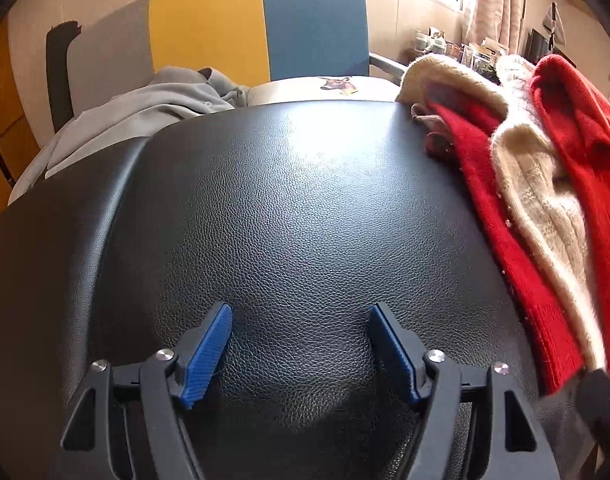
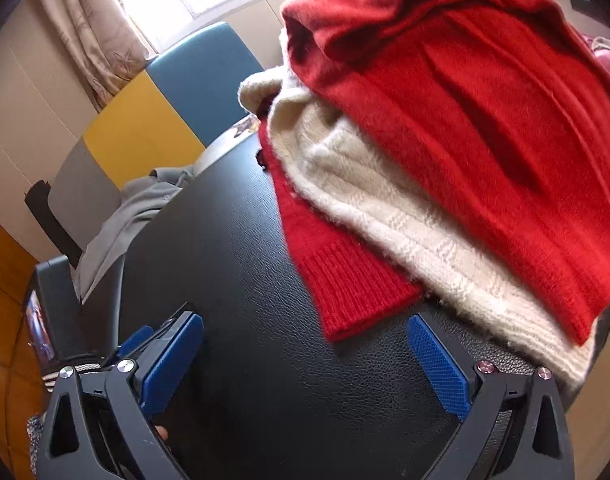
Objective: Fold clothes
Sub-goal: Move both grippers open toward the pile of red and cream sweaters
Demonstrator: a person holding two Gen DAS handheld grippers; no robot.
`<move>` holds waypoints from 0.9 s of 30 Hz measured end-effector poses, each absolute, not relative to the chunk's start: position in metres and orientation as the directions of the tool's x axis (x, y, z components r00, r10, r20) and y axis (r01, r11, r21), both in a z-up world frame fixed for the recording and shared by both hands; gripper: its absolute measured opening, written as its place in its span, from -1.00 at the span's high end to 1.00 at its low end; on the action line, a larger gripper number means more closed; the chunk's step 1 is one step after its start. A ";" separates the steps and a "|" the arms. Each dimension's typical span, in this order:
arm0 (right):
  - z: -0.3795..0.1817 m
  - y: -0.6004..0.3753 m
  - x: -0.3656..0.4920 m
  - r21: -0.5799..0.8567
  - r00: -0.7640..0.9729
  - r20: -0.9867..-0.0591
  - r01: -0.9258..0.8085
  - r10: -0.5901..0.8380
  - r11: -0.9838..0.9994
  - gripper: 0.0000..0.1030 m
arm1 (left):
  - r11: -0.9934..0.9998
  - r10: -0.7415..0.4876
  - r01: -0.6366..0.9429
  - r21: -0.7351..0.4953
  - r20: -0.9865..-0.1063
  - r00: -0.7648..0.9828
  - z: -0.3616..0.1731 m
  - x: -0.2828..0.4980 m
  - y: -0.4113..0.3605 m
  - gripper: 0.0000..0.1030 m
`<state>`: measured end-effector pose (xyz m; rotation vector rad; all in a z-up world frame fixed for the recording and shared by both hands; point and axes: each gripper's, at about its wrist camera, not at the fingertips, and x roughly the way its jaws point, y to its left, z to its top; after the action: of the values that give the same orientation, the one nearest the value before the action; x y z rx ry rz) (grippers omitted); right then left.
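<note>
A heap of knitwear lies on the right side of a black leather surface (image 1: 289, 208): a red sweater (image 1: 517, 208) with a cream knit sweater (image 1: 541, 184) tangled in it. In the right wrist view the red sweater (image 2: 465, 112) drapes over the cream sweater (image 2: 385, 208), and a red ribbed cuff (image 2: 353, 284) reaches toward me. My left gripper (image 1: 301, 312) is open over bare leather, nothing between its blue pads. My right gripper (image 2: 305, 324) is open just short of the red cuff, apart from it.
A grey garment (image 1: 145, 116) lies at the far left edge of the black surface (image 2: 233, 240). Behind stands a grey, yellow and blue panelled headboard (image 1: 257, 24). A window with curtains (image 1: 501, 4) and a cluttered shelf (image 1: 453, 46) are at the back right.
</note>
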<state>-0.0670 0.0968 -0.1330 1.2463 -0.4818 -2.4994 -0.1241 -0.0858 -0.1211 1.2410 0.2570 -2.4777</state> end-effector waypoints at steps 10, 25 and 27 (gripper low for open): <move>-0.142 0.108 -0.069 0.438 -0.559 -0.713 0.118 -0.424 -0.891 -1.00 | -0.917 -0.249 0.398 0.016 -0.804 -0.540 -0.125 -0.118 -0.086 -0.75; -0.140 0.116 -0.058 0.485 -0.555 -0.696 0.104 -0.455 -0.868 -1.00 | -0.916 -0.243 0.400 0.006 -0.802 -0.545 -0.126 -0.120 -0.087 -0.80; -0.140 0.113 -0.060 0.469 -0.553 -0.701 0.116 -0.450 -0.875 -1.00 | -0.916 -0.246 0.400 0.010 -0.803 -0.543 -0.126 -0.121 -0.087 -0.80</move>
<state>-0.0596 0.1129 -0.1397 1.2633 -0.5357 -2.4538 -0.1207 -0.0868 -0.1263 1.2422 0.2465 -2.4634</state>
